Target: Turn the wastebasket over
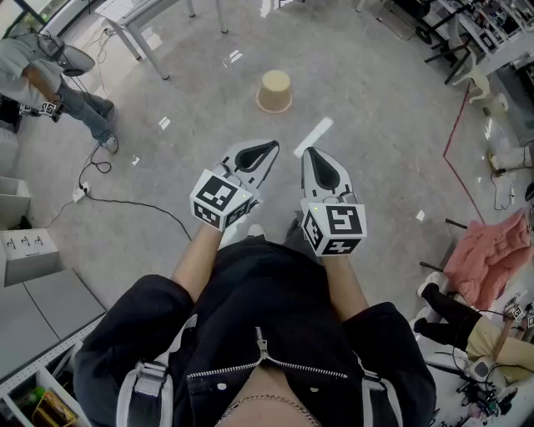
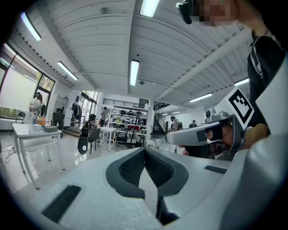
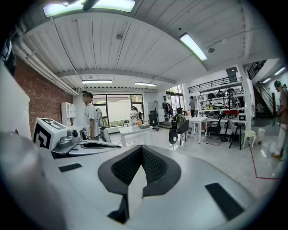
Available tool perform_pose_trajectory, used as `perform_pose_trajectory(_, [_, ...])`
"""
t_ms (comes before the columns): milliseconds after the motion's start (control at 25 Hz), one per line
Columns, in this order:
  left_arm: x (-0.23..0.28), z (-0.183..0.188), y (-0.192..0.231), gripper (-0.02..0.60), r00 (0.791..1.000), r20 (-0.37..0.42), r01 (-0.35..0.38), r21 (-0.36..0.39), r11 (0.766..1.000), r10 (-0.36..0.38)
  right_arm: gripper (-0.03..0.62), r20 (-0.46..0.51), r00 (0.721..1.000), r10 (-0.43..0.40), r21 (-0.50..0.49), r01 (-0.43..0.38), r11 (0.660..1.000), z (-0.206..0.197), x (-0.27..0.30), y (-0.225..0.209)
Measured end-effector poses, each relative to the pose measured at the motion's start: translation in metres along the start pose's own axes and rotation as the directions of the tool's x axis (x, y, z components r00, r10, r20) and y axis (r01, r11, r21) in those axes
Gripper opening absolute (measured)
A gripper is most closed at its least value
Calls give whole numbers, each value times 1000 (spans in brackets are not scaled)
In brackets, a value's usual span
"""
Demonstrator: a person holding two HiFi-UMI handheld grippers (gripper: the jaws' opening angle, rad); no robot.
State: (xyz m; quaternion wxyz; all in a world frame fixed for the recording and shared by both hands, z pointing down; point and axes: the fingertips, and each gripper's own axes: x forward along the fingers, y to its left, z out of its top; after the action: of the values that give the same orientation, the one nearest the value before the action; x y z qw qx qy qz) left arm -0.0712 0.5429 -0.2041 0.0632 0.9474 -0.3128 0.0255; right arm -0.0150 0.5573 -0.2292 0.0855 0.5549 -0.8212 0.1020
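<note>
A tan wastebasket (image 1: 274,91) stands upside down on the grey floor, wider rim on the ground, well ahead of me. My left gripper (image 1: 271,148) and right gripper (image 1: 307,153) are held side by side at waist height, both shut and empty, tips pointing toward the basket but far short of it. In the left gripper view the jaws (image 2: 145,150) meet with nothing between them, and the right gripper (image 2: 173,138) shows beside it. The right gripper view shows its own jaws (image 3: 141,148) closed, with the left gripper (image 3: 118,145) at its left. Neither gripper view shows the basket.
A white table (image 1: 138,17) stands at the far left. A person (image 1: 37,71) crouches at the left edge beside a black cable (image 1: 125,203). A pink cloth (image 1: 488,258) and a seated person lie at the right. White tape (image 1: 313,136) marks the floor by the basket.
</note>
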Motion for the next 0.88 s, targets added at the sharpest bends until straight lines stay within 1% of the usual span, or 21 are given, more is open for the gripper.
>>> perform_pose_trajectory(360, [0, 0, 1, 5, 1000, 2, 0, -4, 1000, 0, 11, 20, 1000, 19, 27, -20, 999, 3, 1, 2])
perform_pose_trajectory(480, [0, 0, 1, 5, 1000, 4, 3, -11, 1000, -2, 11, 16, 1000, 18, 31, -19, 999, 1, 1, 2])
perform_pose_trajectory(640, [-1, 1, 1, 5, 1000, 8, 7, -15, 1000, -7, 11, 8, 1000, 22, 61, -22, 998, 0, 2, 2])
perform_pose_trajectory(880, [0, -1, 3, 5, 1000, 6, 7, -18, 1000, -7, 11, -2, 1000, 26, 65, -26, 998, -3, 3, 2])
